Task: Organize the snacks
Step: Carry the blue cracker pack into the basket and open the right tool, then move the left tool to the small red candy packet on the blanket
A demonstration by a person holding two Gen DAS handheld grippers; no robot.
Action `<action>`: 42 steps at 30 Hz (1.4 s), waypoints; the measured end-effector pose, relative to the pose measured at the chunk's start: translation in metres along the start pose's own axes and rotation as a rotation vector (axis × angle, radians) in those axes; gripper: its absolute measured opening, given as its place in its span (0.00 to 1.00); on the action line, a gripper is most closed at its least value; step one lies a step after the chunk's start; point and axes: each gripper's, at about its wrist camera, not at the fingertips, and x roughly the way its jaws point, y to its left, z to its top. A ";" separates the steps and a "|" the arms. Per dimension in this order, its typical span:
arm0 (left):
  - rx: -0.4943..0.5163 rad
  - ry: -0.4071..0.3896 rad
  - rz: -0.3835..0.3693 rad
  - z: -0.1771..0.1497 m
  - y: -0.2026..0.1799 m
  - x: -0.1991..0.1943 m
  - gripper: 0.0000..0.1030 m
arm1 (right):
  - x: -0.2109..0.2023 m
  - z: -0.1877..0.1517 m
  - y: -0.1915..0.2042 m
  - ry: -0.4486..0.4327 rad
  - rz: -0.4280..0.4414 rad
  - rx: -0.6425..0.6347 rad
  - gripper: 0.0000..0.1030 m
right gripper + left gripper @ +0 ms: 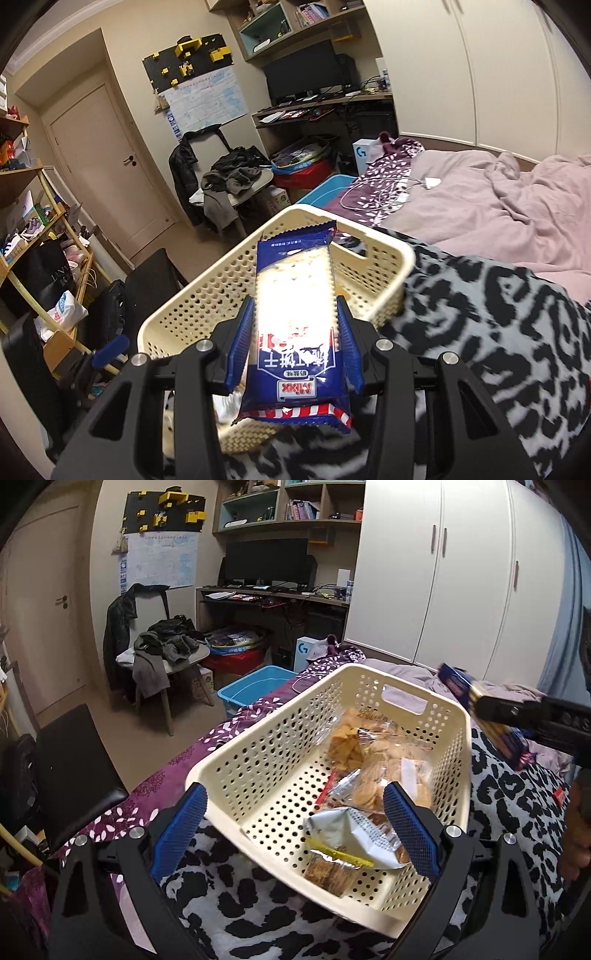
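Note:
A cream perforated basket [280, 738] sits on a black-and-white patterned blanket [258, 901] on the bed. Inside lie a clear bag of round biscuits [384, 764], a bag of orange crackers [343, 742] and a silver-white packet [343, 834]. My left gripper [295, 830] is open, its blue fingers straddling the basket's near corner. My right gripper [295, 339] is shut on a long blue cracker pack [295, 314], held above the basket [207, 291]. From the left wrist view, the pack [480, 709] and the right gripper [495, 710] hover over the basket's right rim.
A pink duvet [498, 192] covers the far bed. A purple leaf-print sheet [236, 723] lies left of the basket. A blue tub [255, 686], a chair piled with clothes [166, 653] and a black chair [74, 753] stand on the floor. A hand [580, 827] shows at right.

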 end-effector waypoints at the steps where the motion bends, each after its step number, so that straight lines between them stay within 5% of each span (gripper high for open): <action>1: -0.006 0.001 0.003 0.000 0.002 0.001 0.95 | 0.007 0.003 0.003 0.002 0.003 0.001 0.42; 18: -0.084 -0.021 -0.043 -0.008 0.004 -0.009 0.95 | 0.050 -0.007 0.019 0.073 0.029 0.010 0.45; 27: -0.070 -0.036 -0.047 -0.007 -0.004 -0.013 0.95 | 0.035 -0.020 0.022 0.070 0.030 -0.012 0.45; 42: -0.016 -0.038 -0.075 -0.007 -0.029 -0.015 0.95 | -0.011 -0.044 -0.028 0.028 -0.011 0.092 0.45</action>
